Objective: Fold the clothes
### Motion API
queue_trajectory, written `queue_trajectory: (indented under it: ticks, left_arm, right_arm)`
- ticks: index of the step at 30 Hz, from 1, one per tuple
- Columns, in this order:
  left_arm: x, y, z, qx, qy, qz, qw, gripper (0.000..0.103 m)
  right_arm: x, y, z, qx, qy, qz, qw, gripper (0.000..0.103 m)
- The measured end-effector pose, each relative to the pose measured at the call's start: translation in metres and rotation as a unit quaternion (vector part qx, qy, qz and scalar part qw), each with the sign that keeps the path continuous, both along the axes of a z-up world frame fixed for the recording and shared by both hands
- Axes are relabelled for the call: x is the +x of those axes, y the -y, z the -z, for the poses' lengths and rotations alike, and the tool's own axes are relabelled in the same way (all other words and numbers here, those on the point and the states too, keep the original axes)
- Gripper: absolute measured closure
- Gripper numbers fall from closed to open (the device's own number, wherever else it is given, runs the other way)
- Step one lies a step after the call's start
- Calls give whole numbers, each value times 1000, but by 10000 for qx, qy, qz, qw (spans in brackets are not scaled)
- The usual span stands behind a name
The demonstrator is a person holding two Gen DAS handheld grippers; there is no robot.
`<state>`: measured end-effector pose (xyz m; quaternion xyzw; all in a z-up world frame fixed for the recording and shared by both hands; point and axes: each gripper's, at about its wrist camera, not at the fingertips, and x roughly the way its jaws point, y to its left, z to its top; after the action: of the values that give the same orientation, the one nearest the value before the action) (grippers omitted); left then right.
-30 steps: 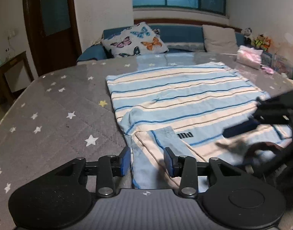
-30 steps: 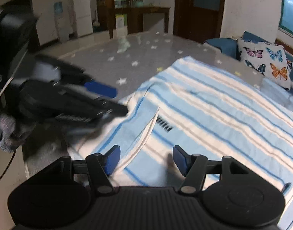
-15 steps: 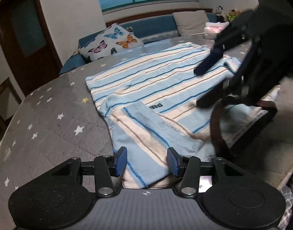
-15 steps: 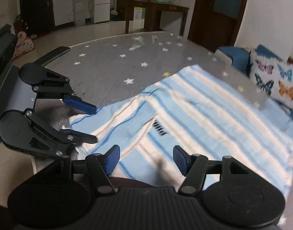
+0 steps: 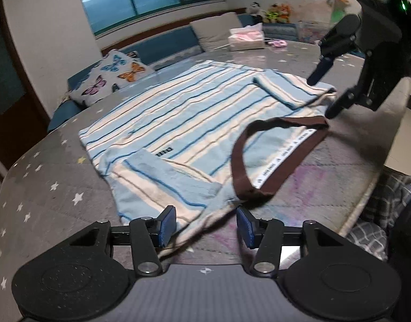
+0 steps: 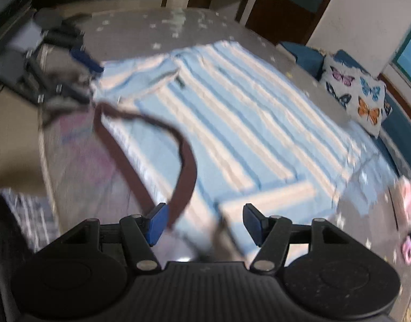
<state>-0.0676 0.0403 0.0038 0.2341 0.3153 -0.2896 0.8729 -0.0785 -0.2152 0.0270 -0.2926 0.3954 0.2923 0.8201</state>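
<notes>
Striped shirt [image 5: 194, 112] lies flat between both open hand-held grippers

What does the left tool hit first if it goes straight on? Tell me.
Most likely the shirt: its near sleeve lies right beyond the open left tool, with the brown collar a little to the right. The height above the cloth is unclear.
</notes>
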Motion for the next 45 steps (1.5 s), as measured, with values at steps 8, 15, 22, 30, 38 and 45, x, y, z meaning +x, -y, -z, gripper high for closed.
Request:
queue_trajectory:
  ticks: [8, 15, 22, 30, 38, 45]
  left_arm:
    - [4, 9, 8, 99, 22, 106, 9999, 56]
    - [16, 9, 1, -169, -42, -187, 9997, 93]
    - [47, 5, -15, -567, -253, -635, 9961, 97]
    - [72, 6, -10, -676, -517, -867, 9926, 97]
    - [43, 1, -10, -492, -370, -636, 9961, 87]
    - [14, 1, -7, -185, -111, -395, 9990, 57]
  right_arm:
    - [-15, 7, 18, -258, 380, -172, 9988, 40]
    - [-7, 12, 20, 16, 357, -60, 9993, 50]
    - [-7, 19, 21, 63, 370, -105, 9992, 50]
    - [6, 33, 24, 337, 480, 293, 9979, 74]
    - [15, 38, 21, 592, 236, 500, 9967, 94]
    - [23, 39, 11, 800, 220, 685, 9942, 95]
